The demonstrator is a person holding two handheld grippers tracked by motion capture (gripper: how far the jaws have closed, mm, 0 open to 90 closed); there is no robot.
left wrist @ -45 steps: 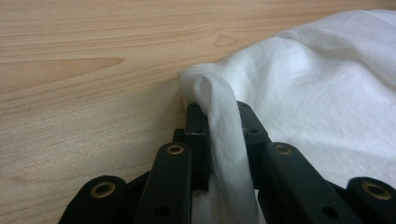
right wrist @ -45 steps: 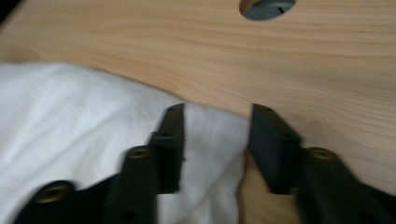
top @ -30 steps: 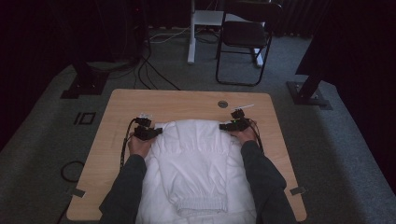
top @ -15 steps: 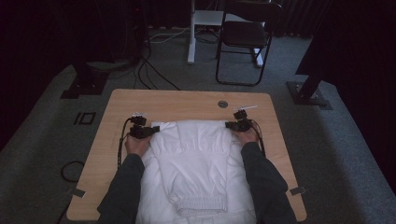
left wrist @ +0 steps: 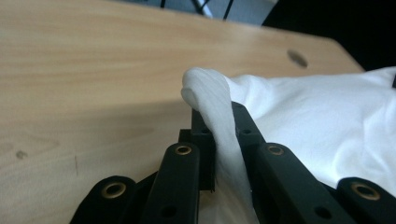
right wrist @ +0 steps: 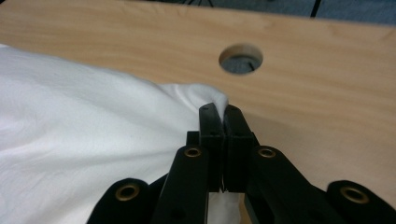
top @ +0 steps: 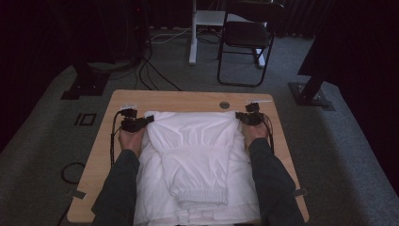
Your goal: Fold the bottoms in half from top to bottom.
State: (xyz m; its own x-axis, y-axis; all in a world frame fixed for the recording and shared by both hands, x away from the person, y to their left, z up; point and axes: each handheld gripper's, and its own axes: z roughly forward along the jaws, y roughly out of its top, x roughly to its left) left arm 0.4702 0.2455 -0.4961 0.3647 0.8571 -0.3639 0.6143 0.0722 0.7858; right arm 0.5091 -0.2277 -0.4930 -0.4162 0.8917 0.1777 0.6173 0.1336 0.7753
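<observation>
A white garment [top: 195, 160] lies on the wooden table [top: 188, 100], its long axis running from the far edge toward the person, elastic cuff end nearest them. The left claw [top: 149, 119] is clamped on its far left corner, and the right claw [top: 238, 115] on the far right (both corners lifted, fabric bunched between jaws). A round cable hole [top: 224, 104] sits just beyond the cloth.

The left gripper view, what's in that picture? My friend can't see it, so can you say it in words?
Two black tool jaws are pinched shut on a bunched fold of a white garment, whose tip pokes up past them. The rest of the cloth spreads to the right over a light wooden table, which has a small round hole near its far edge.
</observation>
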